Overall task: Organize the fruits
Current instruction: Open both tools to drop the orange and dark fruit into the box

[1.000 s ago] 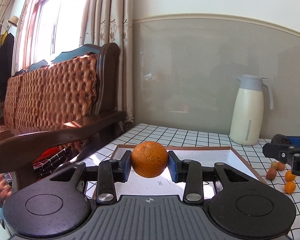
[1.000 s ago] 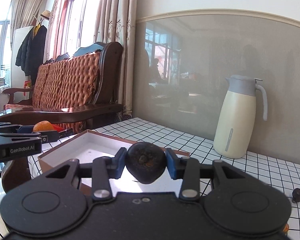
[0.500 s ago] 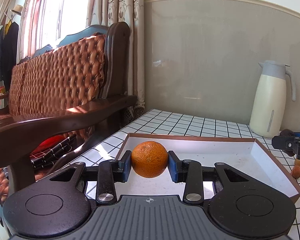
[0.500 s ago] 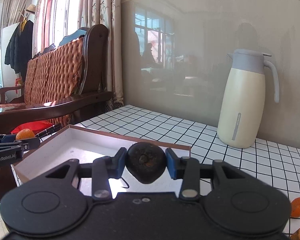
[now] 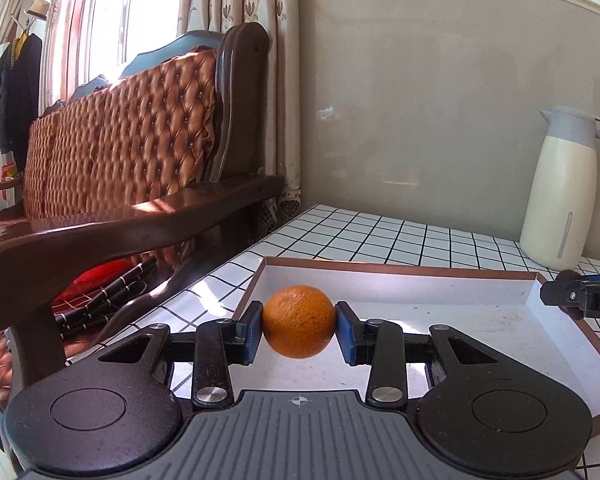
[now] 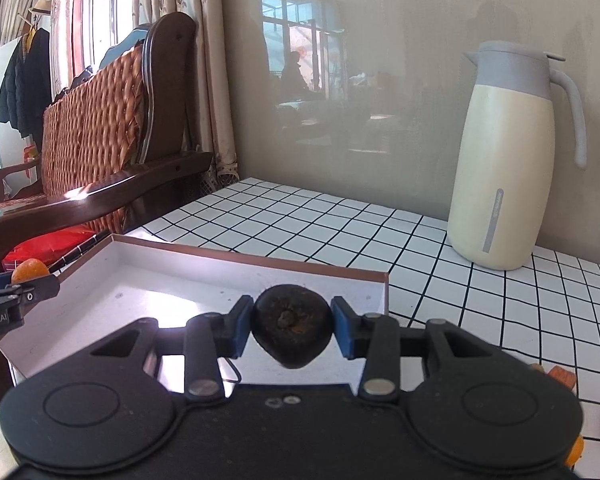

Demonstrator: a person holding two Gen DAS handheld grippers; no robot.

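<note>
Two grippers each clamp a fruit low in the frame's centre: the left gripper (image 5: 299, 333) pinches an orange (image 5: 299, 321) between its blue pads; the right gripper (image 6: 292, 332) squeezes a dark wrinkled fruit (image 6: 292, 331). Both hang over the white box (image 5: 476, 324); beyond, at the right edge, a cream jug (image 6: 508, 160) stands on the checked tablecloth (image 6: 340, 220).

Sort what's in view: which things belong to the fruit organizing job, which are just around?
Job:
- orange, gripped by left tongs
- dark fruit, gripped by right tongs
- white box, nothing lying in it
- loose small fruits on the tiled table

Just around:
- cream jug
- wooden sofa
- curtains
</note>
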